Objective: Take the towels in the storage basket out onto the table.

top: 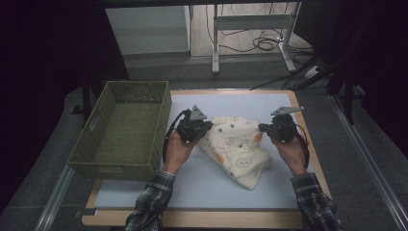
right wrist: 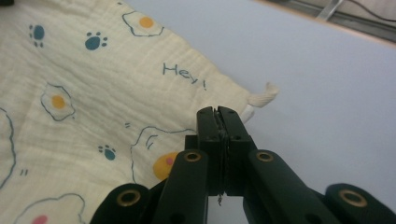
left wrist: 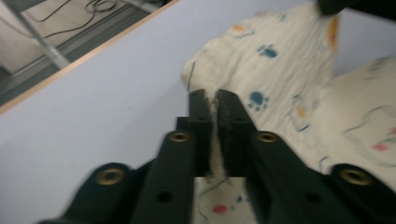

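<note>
both forearms enter from the table's near edge. left gripper (top: 208, 126) is clamped on the left edge of the cream printed cloth (top: 238, 149); right gripper (top: 262, 127) is pinched on its right edge. cloth lies mid-table (top: 144, 190), just right of the green basket (top: 126, 130).

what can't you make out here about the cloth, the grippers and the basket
- High view: the jaws of the left gripper and right gripper are too small and dark to tell their grip on the cloth.
- Left gripper view: blur smears the cloth's prints; the frame edges cut the cloth off.
- Right gripper view: the jaws cover the cloth edge between them.
- High view: the basket's near wall hides part of its floor.
</note>
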Tool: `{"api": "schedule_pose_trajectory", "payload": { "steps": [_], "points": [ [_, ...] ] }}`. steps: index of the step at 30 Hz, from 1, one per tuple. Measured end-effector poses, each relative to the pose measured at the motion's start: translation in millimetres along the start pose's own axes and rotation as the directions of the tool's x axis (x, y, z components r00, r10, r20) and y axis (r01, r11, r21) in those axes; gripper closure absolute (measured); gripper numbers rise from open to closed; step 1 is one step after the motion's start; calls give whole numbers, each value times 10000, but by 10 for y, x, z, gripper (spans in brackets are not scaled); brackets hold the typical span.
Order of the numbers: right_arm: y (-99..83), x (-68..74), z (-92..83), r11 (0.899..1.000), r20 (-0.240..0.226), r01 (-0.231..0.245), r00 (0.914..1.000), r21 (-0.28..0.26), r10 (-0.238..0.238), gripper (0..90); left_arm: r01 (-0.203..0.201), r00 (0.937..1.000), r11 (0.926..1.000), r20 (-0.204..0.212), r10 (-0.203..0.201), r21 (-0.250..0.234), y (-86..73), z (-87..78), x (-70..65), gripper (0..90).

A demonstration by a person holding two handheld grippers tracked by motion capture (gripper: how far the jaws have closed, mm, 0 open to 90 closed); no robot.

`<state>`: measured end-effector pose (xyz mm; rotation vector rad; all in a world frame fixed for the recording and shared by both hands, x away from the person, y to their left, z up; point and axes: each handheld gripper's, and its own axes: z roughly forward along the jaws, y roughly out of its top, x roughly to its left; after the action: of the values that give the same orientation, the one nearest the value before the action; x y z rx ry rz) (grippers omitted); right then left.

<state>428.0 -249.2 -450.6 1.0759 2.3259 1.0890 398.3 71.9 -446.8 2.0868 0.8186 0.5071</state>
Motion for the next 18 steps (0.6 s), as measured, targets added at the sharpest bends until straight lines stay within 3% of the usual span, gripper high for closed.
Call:
{"api": "schedule_pose_trajectory", "payload": {
  "steps": [1, 2, 3, 6, 8, 9, 12, 18],
  "points": [
    [0, 0, 0, 10000, 0, 0, 10000, 0, 0, 888, -86, 9997, 9997, -243, 92, 244, 32, 65, 21, 815],
    [34, -80, 47, 9998, 710, 76, 9974, 199, -90, 864, -137, 9980, 9982, -614, 173, 587, 46, 165, 60, 669],
    [28, -130, 72, 9994, 877, -112, 9961, 330, 83, 846, -13, 9979, 9982, -648, 51, 592, 31, 188, 75, 643],
    [-25, -203, 81, 9980, 638, -550, 9966, 304, 530, 816, 198, 9984, 9986, -531, -171, 501, -37, 187, 86, 596],
    [-96, -199, 50, 9984, 510, -435, 9978, 354, 416, 797, 318, 9982, 9981, -533, -290, 518, -127, 171, 86, 581],
    [-170, -180, 11, 9984, 377, -327, 9988, 452, 310, 776, 566, 9974, 9968, -469, -541, 559, -218, 143, 99, 578],
    [-277, -131, -84, 9983, -75, -409, 9991, 411, 412, 758, 842, 9962, 9951, -283, -828, 520, -303, 102, 97, 577],
    [-454, -11, -269, 9985, -494, -137, 9986, 531, 163, 714, 940, 9956, 9924, -101, -935, 795, -543, 38, 18, 558]
  ]
}}
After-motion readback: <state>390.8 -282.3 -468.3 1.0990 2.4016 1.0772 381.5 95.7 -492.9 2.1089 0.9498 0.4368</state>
